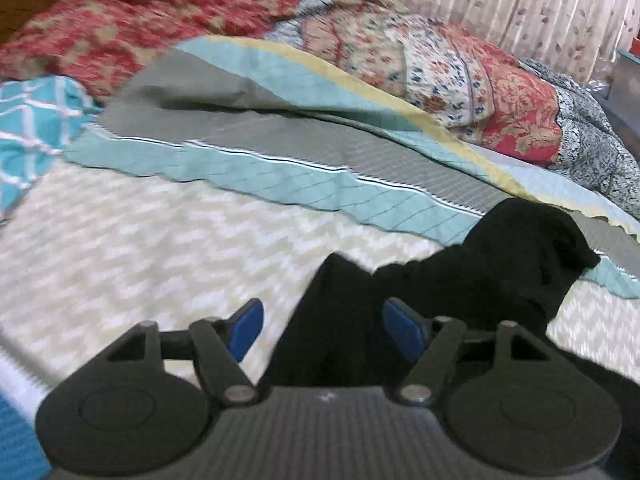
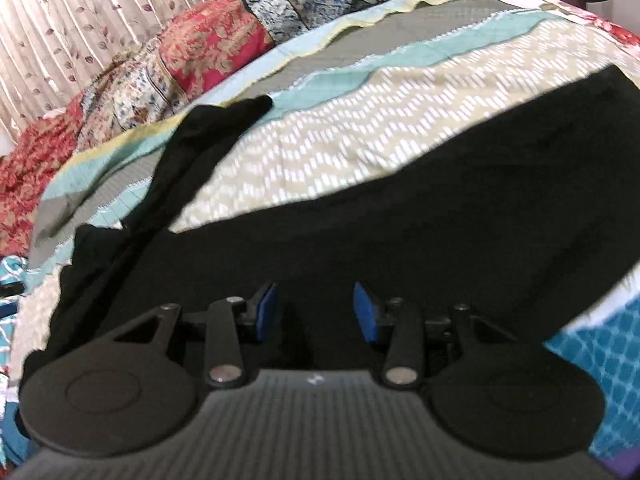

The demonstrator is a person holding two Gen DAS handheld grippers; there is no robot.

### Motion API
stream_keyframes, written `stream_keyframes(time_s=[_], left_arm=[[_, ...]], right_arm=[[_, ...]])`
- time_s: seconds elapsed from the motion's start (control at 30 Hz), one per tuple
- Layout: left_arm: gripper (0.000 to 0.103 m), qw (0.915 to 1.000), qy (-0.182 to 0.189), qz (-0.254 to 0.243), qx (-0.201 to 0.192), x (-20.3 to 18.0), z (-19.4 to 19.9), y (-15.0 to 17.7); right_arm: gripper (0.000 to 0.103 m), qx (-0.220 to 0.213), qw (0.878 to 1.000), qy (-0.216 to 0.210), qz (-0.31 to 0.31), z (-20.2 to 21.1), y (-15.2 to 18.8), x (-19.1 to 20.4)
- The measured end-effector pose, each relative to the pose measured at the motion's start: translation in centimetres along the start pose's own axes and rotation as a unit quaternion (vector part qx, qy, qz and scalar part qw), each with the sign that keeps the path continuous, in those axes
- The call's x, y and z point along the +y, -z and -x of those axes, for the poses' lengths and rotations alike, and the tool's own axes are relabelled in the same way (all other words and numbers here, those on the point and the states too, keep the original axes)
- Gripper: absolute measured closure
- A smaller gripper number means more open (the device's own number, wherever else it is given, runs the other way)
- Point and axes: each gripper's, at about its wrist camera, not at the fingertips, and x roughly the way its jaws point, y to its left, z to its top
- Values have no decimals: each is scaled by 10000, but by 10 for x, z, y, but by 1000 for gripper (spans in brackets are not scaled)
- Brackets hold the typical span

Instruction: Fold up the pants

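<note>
The black pants (image 2: 440,208) lie spread on the bed, a wide band across the right wrist view. One leg (image 2: 216,128) runs up and left onto the teal and grey blanket. My right gripper (image 2: 316,312) hovers low over the pants, its blue pads apart and only the flat black cloth behind the gap. In the left wrist view a peak of the black pants (image 1: 332,320) stands between the blue pads of my left gripper (image 1: 320,328). Its jaws are wide apart, and the left pad is clear of the cloth. More bunched pants (image 1: 512,256) lie to the right.
The bed has a beige zigzag cover (image 1: 160,240). A teal and grey blanket (image 1: 280,160) lies rumpled across it, with a red floral quilt (image 1: 520,112) behind. A leaf-print curtain (image 1: 520,0) hangs at the back. A turquoise lattice cloth (image 1: 28,120) sits at the left edge.
</note>
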Motion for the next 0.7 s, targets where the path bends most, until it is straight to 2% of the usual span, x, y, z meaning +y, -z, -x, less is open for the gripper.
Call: stream_keyframes(time_s=[0.07,0.13,0.17,0.23,0.27,0.3,0.33,0.37,0.43,0.53,0.57,0.6,0.63,0.67,0.7], left_arm=[[11,10000,-36,-64,37,-8,-26,-3],[13,9997,-123,21,229,-9,-54,-2],[17,9992,-119,109,367,-8,-65,0],[30,9978,1,325,571,-5,-82,7],[46,9975,-2,385,584,-5,-86,11],[58,9979,-26,363,542,-6,-87,14],[62,9983,-31,347,466,-8,-85,16],[81,9986,-55,362,388,-10,-80,18],[85,9981,107,532,306,-8,-65,17],[87,9969,199,756,-68,0,-40,17],[87,9962,192,830,-197,4,-28,21],[87,9951,227,923,-268,9,-20,25],[87,9941,265,1008,-297,14,-14,28],[87,9931,327,1081,-305,18,-9,30],[87,9925,382,1114,-324,21,-3,34]], right_arm=[[57,55,9997,-228,82,-8,-12,11],[57,162,9982,-543,174,-21,-26,29],[57,203,9968,-726,247,-31,-36,44],[57,149,9930,-998,620,-47,-51,78],[53,66,9877,-1153,1054,-57,-58,104],[50,30,9813,-1253,1459,-67,-60,125],[49,23,9721,-1324,1937,-79,-62,148],[49,37,9615,-1351,2392,-93,-62,171],[49,167,9425,-1378,3041,-121,-59,209],[50,532,9262,-1147,3551,-167,-50,243],[52,638,9221,-827,3727,-186,-45,250],[62,752,9214,-593,3766,-200,-44,250],[82,883,9268,-423,3626,-213,-46,247],[92,854,9368,-383,3371,-214,-54,243],[92,746,9507,-440,2979,-208,-67,235]])
